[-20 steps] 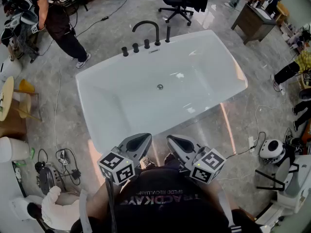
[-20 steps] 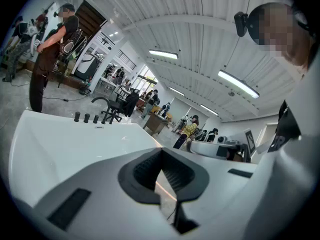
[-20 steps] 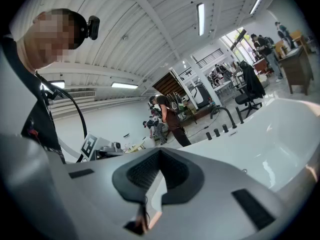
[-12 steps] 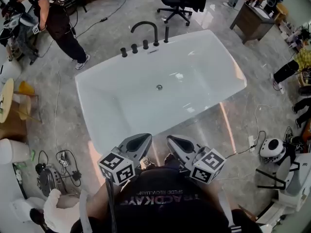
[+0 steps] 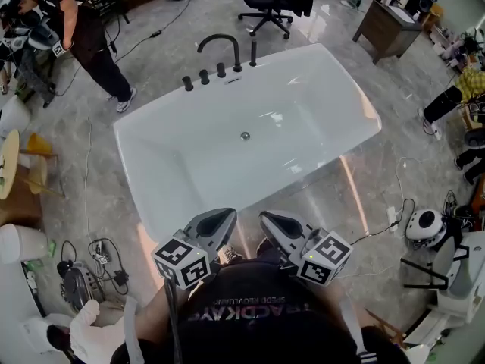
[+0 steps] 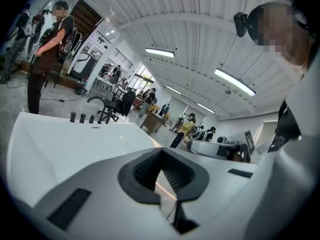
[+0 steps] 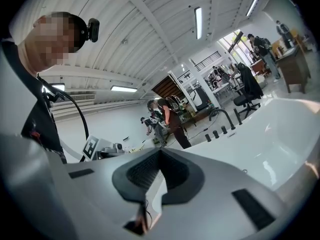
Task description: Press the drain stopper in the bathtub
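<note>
A white tub [image 5: 159, 174] fills the middle of the head view. The small round metal stopper [image 5: 245, 136] sits in the tub floor near its centre, at 12 o'clock from both grippers and well apart from them. A black faucet [image 5: 220, 46] stands on the far rim at 11 o'clock. The left gripper [image 5: 226, 217] and right gripper [image 5: 267, 220] hover side by side at 6 o'clock, close to the person's chest, outside the near rim. Both are clenched, jaws together, grasping nothing.

Drain stopper [image 5: 245, 136] in bathtub [image 5: 182, 174], faucet [image 5: 237, 51] behind.
</note>
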